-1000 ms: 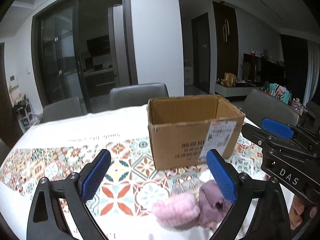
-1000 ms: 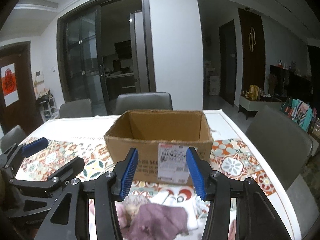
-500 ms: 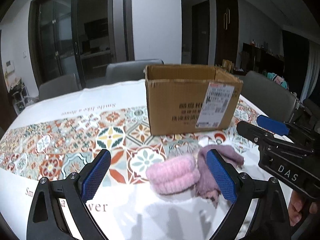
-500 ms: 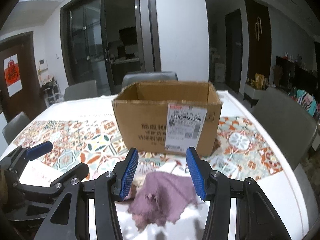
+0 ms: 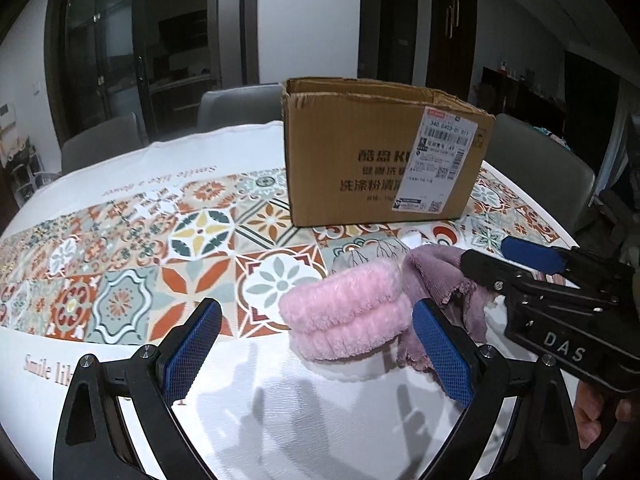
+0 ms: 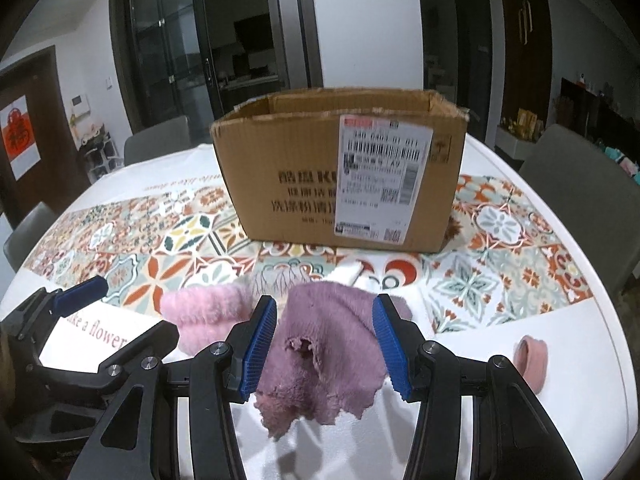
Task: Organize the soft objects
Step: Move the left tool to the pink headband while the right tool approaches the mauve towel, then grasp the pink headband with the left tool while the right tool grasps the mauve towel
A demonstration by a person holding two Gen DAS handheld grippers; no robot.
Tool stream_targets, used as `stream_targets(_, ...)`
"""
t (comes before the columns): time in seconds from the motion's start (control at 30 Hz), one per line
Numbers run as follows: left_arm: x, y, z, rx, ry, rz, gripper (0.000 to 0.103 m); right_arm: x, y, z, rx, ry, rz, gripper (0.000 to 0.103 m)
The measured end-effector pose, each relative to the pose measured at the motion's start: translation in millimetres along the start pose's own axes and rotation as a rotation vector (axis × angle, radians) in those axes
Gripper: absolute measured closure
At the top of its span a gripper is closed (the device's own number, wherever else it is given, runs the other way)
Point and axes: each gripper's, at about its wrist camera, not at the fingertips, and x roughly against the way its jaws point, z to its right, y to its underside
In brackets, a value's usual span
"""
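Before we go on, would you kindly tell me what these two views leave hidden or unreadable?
- Inside of the cardboard box: both views, hidden by its own front wall.
- Small brown thing at the box's right corner: right wrist view, mostly behind the box.
- Purple cloth: left wrist view, its right part covered by the right claw.
- Small label print: blurred.

Both hand-held grippers [image 5: 316, 356] [image 6: 325, 340] angled downward, jaws apart.
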Motion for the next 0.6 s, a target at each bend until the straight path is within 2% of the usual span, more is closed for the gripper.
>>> stream_targets(0.43,-37,-3,-4,0.029,0.046,-0.063,0.006,-37,3,9,-0.04,-0.015,-0.094,0.051)
stream_targets(0.53,-45,-3,-4,0.039,0.056,-0.076,0.008,-43,4,12,-0.047,-0.018,-0.106,0.055)
stream_targets(0.6,-49,-3,-4,0.048,0.068,-0.086,0.013,-48,4,13,-0.053,-0.038,-0.122,0.064)
